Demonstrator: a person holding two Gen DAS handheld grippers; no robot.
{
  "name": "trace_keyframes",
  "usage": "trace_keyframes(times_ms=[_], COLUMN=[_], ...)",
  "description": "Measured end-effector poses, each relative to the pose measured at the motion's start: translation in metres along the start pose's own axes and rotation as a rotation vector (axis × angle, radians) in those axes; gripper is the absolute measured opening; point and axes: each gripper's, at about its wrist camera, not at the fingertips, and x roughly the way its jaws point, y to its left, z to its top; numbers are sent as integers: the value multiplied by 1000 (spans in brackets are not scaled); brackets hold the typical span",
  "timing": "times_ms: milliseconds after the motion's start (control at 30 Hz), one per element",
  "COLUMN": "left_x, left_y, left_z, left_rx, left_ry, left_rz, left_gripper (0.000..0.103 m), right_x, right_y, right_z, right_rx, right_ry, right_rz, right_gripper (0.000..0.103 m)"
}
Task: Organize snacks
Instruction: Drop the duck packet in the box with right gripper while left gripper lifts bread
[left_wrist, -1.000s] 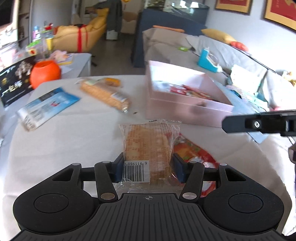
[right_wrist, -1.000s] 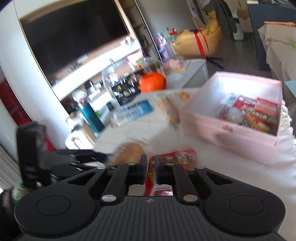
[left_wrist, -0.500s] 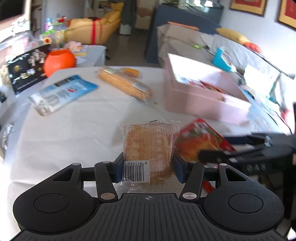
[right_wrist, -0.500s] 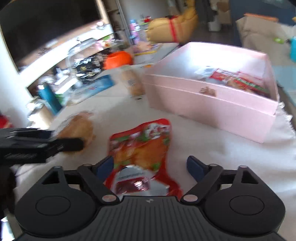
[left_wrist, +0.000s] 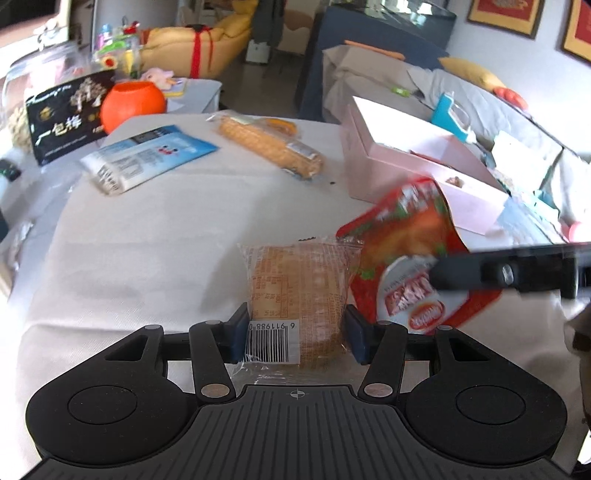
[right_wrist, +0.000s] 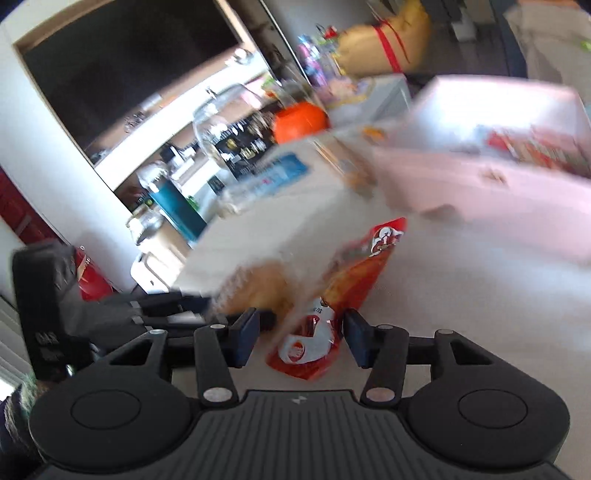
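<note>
My left gripper (left_wrist: 295, 338) is shut on a clear-wrapped bread bun (left_wrist: 295, 291) with a barcode label, held over the white table (left_wrist: 166, 240). A red snack pouch (left_wrist: 410, 258) stands tilted just right of it. My right gripper (right_wrist: 300, 339) has its jaws around the pouch's (right_wrist: 347, 280) lower end, with a gap still showing on each side; its finger (left_wrist: 517, 271) crosses the left wrist view. The pink box (left_wrist: 417, 166) with snacks inside stands at the back right.
A long biscuit pack (left_wrist: 269, 146) and a blue-white packet (left_wrist: 147, 157) lie further back. An orange pot (left_wrist: 131, 103) and a black box (left_wrist: 68, 114) stand at the far left. A sofa lies behind the pink box. The right wrist view is blurred.
The red pouch lay flat on the table and now stands tilted up. My right gripper has narrowed around it and swung left. My left gripper still holds the bun.
</note>
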Motion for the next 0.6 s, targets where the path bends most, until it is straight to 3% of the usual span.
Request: trace_keyframes(times_ms=[100,167,233,333,433,500,600], left_x=[-2,-2,-2,-3,-2,0,1], left_y=[1,2,3,5,3,1,-4], left_z=[-1,-1,-2,-3,-2,0,2], left_rx=[-6,-11,-15,-23,-28,-35,-38], left_ry=[-5,-10,-13,-19,-21,-21,-18], left_rz=[2,2,4,3,2,-13,-28], left_gripper=[58,58,58,57,57,57,57], right_x=[12,28,44,60,52,45,37], right_y=[8,7,1,-16,-22,-24,-28], right_z=[15,21,25,20,19,18,20], right_rx=[29,45,72,120,123,126,161], right_ry=[-10,-2,14,70,73,83,81], right_rz=[27,21,-18,-77,-55,-8,68], right_gripper=[51,57,56,51,31,25,22])
